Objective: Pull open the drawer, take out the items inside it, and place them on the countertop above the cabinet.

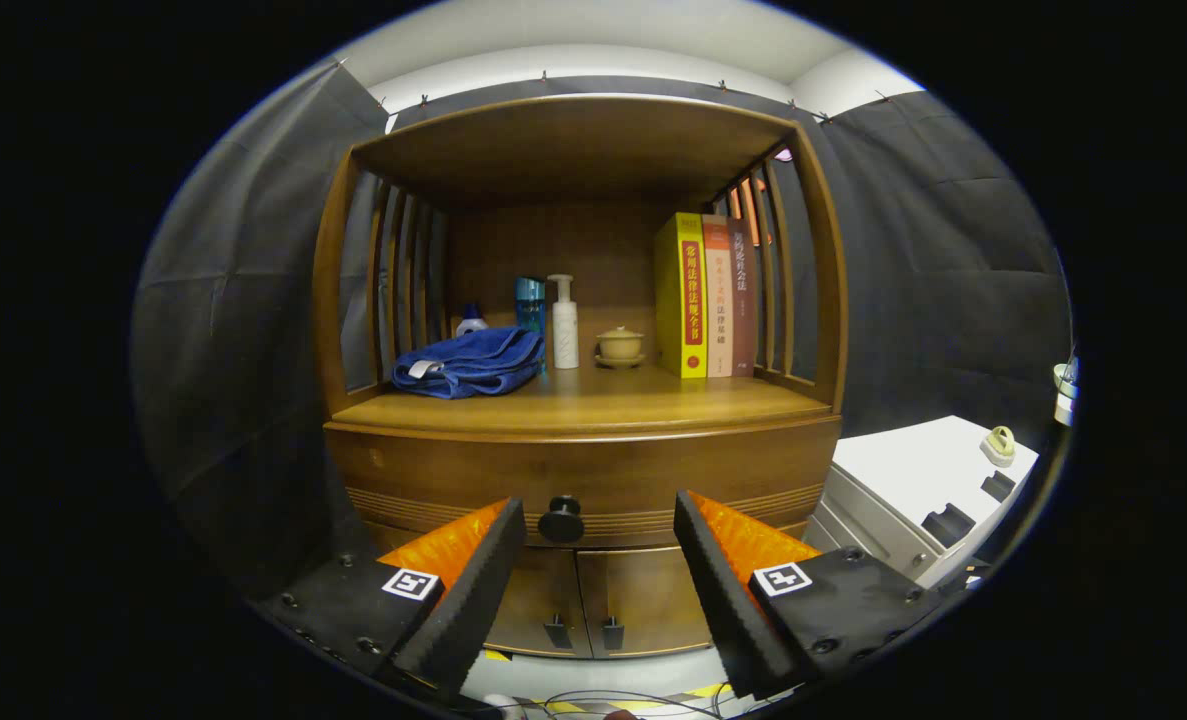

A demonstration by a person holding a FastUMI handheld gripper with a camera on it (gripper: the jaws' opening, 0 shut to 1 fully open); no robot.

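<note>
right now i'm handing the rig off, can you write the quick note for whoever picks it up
Gripper: jaws open, holding nothing, aimed at the cabinet front with the black drawer knob between the fingers, nearer one of them, not touched yet.
Drawer: shut, so what is inside is hidden.
Countertop: already carries a blue towel, bottles, a small lidded cup and books; bare wood along the front edge.
Done: nothing beyond the approach.
Left: close the jaws on the knob, pull the drawer open, lift out the items, set them on the countertop.

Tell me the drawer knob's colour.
Black, seen in the gripper view: drawer knob, between the open gripper's fingers.
</note>
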